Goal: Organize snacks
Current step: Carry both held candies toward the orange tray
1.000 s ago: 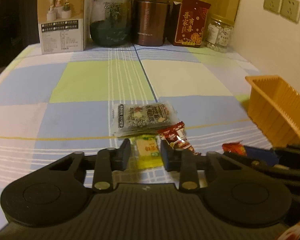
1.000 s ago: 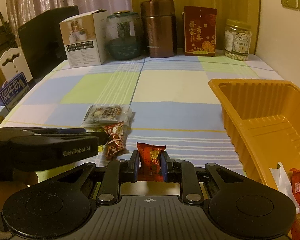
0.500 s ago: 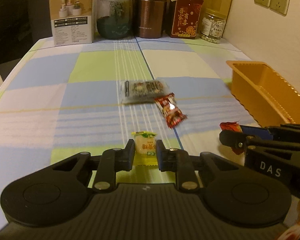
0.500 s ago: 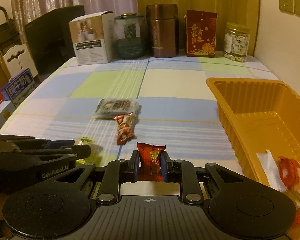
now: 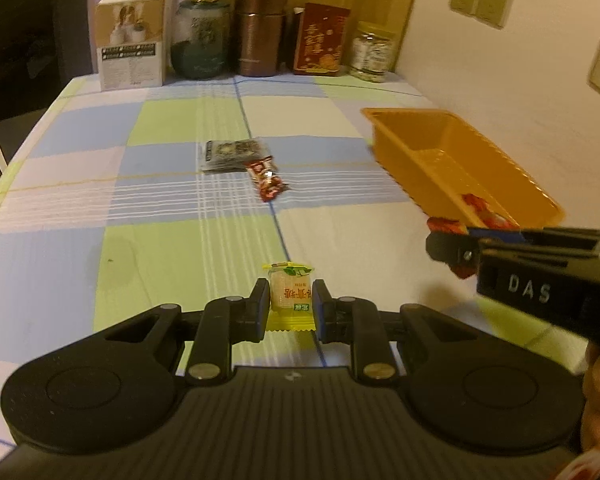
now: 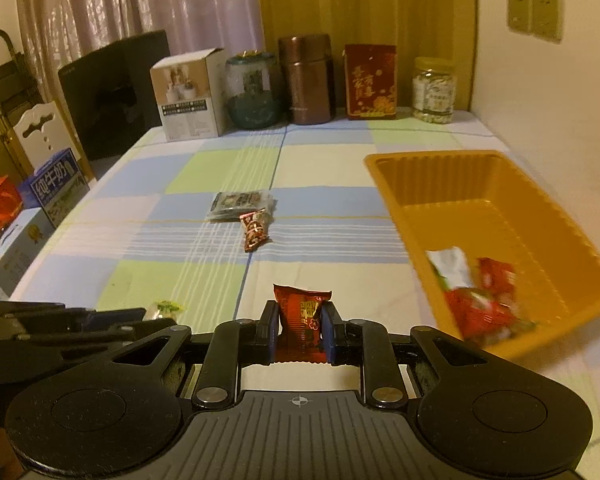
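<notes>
The table, covered with a checked cloth, carries everything; along its far edge stands a row of a box, jars and a red packet, which seem not to belong to the task. The orange tray is the largest task thing; it lies at the right side of the table, near the wall, with its long axis running away from the cameras; some wrapped snacks already lie in its near end. In the middle of the table, well apart from the tray, a dark flat packet rests, and a small red snack touches its near right corner; both wait for a later turn.

The right gripper is clamped on a red wrapped snack, held upright between the pads and lifted clear of the cloth; the left gripper is clamped on a small yellow candy in the same manner.

The relation that matters: the tray lies forward and to the right of both grippers, and the right gripper is the nearer one, just beside the tray's near left corner; the left gripper stands on the far side of the right one. So, in my judgement, the right hand should drop first, and the left hand must reach across or wait.
</notes>
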The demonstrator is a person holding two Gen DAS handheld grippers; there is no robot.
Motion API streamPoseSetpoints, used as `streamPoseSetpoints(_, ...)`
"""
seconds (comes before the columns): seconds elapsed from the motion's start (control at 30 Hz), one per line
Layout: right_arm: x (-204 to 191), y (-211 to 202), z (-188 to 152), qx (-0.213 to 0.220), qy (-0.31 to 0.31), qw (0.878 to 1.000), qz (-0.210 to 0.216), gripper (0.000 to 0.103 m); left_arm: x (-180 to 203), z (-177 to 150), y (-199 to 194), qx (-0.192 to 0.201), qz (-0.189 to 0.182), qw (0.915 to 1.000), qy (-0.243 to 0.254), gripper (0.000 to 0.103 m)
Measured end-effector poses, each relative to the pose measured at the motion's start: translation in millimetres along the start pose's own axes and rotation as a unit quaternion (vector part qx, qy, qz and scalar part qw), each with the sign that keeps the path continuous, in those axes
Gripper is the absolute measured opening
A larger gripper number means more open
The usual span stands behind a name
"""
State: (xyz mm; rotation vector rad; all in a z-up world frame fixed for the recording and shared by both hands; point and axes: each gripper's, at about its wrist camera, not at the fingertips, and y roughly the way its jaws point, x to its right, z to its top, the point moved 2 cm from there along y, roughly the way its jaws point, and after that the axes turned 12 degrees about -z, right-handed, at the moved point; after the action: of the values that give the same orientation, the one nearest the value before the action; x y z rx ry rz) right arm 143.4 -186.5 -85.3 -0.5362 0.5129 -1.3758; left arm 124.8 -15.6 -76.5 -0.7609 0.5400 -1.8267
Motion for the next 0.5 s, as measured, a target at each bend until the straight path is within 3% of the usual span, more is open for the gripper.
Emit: streamPoseSetpoints(0.5, 41.4, -67.6, -15.9, 0.025, 0.021, 0.999, -0.029, 0.022, 52.7, -3.7, -44.4, 0.014, -0.017, 0.9995, 0.023, 0.020)
